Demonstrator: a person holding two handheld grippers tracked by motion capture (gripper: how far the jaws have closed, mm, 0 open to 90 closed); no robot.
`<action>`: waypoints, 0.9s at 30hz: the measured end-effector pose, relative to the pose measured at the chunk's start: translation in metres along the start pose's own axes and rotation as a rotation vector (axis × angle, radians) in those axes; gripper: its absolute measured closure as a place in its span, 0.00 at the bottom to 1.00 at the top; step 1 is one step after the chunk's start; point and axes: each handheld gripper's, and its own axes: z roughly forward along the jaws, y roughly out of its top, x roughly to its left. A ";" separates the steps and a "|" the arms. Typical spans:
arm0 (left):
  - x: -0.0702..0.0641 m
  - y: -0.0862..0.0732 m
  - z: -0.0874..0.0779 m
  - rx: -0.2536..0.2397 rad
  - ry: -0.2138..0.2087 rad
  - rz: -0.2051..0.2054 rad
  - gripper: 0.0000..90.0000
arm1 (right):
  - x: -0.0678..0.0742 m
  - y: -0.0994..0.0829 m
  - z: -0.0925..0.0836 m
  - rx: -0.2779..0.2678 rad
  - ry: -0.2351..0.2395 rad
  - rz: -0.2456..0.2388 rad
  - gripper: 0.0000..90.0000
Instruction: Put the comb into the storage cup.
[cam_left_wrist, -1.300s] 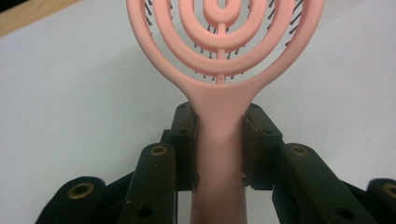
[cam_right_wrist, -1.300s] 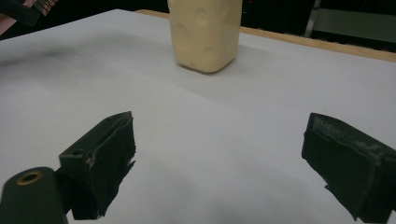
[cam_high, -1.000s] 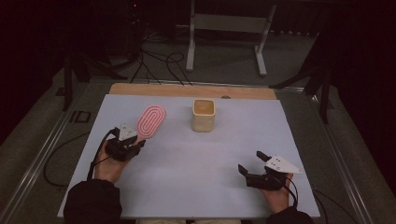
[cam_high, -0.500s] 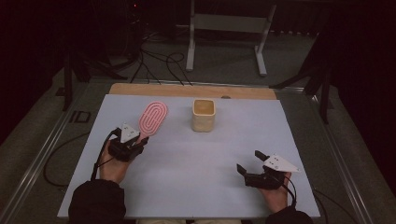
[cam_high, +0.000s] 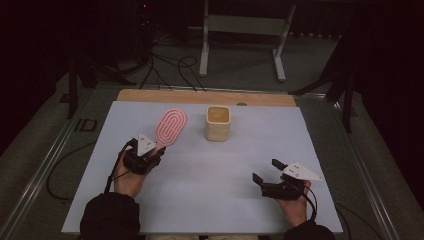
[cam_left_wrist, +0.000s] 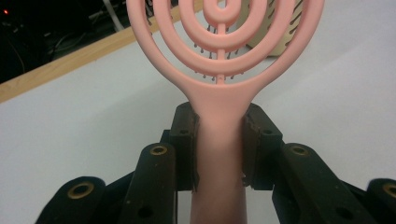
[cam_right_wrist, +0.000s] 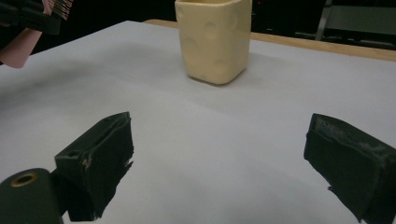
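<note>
Left gripper (cam_left_wrist: 219, 140) clamps one pink hairbrush (cam_high: 170, 126); one cream cup (cam_high: 218, 123) nearby.

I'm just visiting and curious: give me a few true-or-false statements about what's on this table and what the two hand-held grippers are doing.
1. The left gripper clamps the pink hairbrush by its handle. True.
2. The right gripper holds the cream cup. False: its jaws stand open and empty, apart from the cup.
3. The cup lies on its side. False: it stands upright.
4. The brush head is nearer the cup than the right gripper is. True.
</note>
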 end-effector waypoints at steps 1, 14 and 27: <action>-0.001 0.001 0.000 -0.005 -0.002 0.003 0.78 | 0.001 0.001 0.000 0.000 0.002 0.004 0.09; -0.010 0.003 0.003 -0.020 -0.011 0.002 0.78 | 0.006 0.018 0.015 0.005 0.043 0.021 0.09; -0.020 0.008 0.005 -0.034 -0.018 0.010 0.78 | 0.022 0.037 0.038 0.001 0.084 0.008 0.09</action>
